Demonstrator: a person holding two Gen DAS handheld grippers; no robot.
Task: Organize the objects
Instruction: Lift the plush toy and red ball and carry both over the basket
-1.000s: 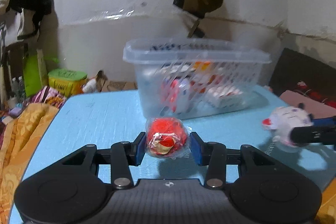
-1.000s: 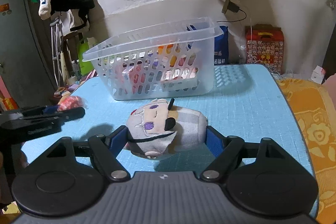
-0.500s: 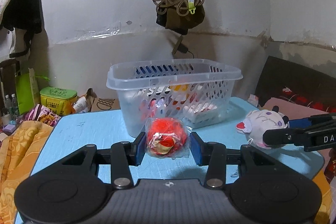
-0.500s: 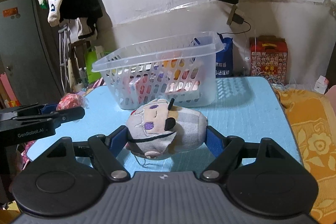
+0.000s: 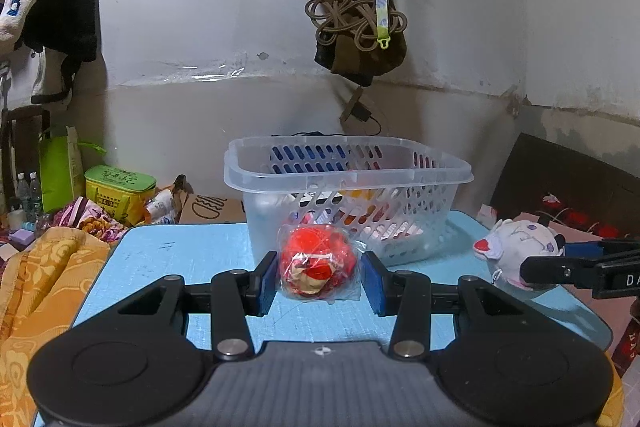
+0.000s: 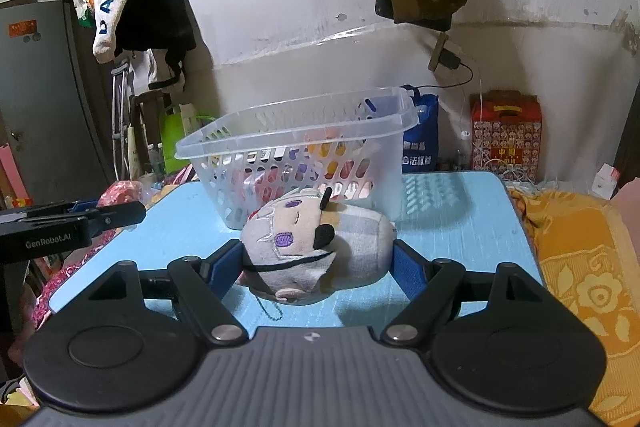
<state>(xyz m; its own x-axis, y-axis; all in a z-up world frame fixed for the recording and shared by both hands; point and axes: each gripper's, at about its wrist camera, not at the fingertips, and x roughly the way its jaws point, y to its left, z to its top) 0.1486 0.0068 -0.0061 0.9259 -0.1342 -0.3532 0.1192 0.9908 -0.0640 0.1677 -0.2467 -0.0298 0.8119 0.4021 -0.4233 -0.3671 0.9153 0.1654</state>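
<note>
A light blue desk (image 5: 168, 251) carries a clear slotted plastic basket (image 5: 348, 171) at its far side, with colourful packets showing through the basket's walls. In front of the basket and above the desk, the right gripper (image 6: 316, 263) is clamped on a grey plush toy (image 6: 320, 239) lying sideways, its small bead chain dangling. The left gripper (image 5: 318, 277) is clamped on a smaller red toy wrapped in clear plastic (image 5: 318, 265), just before the basket's near wall.

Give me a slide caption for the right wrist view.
Right gripper holds a plush toy above the blue table, facing the clear basket.
</note>
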